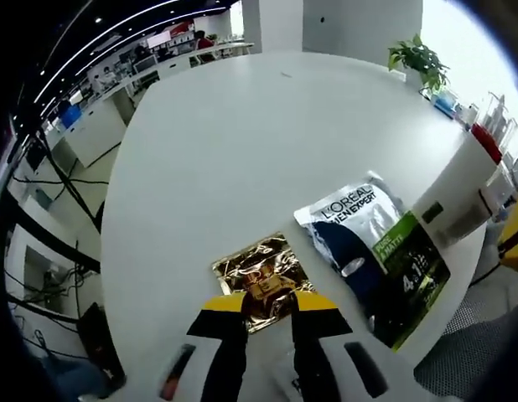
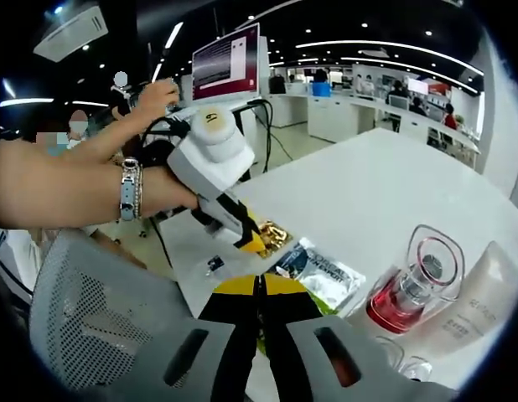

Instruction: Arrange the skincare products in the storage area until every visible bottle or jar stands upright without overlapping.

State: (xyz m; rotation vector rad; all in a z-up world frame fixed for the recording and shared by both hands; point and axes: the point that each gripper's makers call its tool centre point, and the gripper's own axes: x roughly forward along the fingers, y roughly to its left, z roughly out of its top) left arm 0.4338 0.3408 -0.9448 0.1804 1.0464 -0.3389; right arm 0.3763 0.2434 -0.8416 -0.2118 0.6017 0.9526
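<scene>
**Left gripper at gold sachet, right gripper closed over tabletop edge**

In the left gripper view, left gripper (image 1: 268,303) low over a white tabletop (image 1: 242,151), jaws parted a little, tips at the near edge of a crinkled gold foil sachet (image 1: 261,279); cannot tell whether the foil is actually pinched. Just right of the sachet, a flat L'Oréal Men Expert pouch (image 1: 378,251) lying on its side, silver, dark blue and green, reaching toward the tabletop rim. Far across the tabletop, a potted plant (image 1: 420,60).

In the right gripper view, right gripper (image 2: 259,289) with jaws pressed together, nothing between them. Beyond its tips, the same pouch (image 2: 322,276) and sachet (image 2: 274,234) lying flat, the left gripper (image 2: 252,243) down at the sachet, held by a hand (image 2: 171,194). Off to the right, a clear bottle with red liquid (image 2: 410,289) upright, and touching it, a pale tube (image 2: 477,301) leaning. At lower left, a grey mesh chair back (image 2: 83,310).
</scene>
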